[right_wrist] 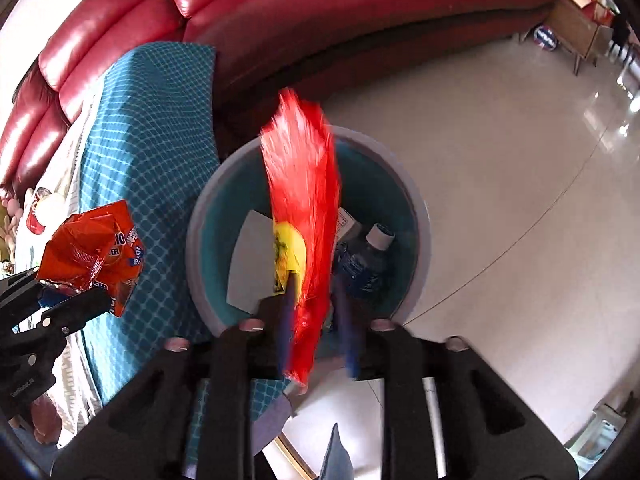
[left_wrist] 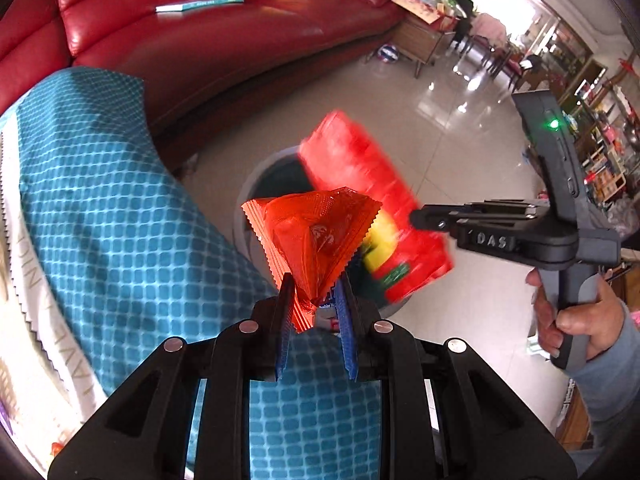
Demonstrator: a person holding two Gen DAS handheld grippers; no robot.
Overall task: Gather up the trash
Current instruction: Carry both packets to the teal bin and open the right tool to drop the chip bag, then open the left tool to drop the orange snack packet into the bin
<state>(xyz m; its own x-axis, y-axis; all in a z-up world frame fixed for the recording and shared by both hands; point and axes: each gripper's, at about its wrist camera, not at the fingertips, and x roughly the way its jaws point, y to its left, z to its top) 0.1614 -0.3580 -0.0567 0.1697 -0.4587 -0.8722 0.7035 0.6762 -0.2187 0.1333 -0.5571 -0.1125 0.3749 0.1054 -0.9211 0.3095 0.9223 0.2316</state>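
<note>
Dropping wrappers over the round grey bin with a teal liner (right_wrist: pixel 416 216), I had both grippers above its mouth.

My right gripper (right_wrist: pixel 316 312) stood with its jaws parted, the long glossy red-and-yellow foil packet (right_wrist: pixel 304 200) blurred between them and, I judged, already slipping; light and flat, it could sail past the rim onto the shiny tile floor (right_wrist: pixel 500 140). My left gripper (left_wrist: pixel 314 300) was clamped on the crinkly orange serrated-edge wrapper (left_wrist: pixel 312 232), which hung partly over the teal checked cloth (left_wrist: pixel 100 200), so letting go there risked missing.
</note>
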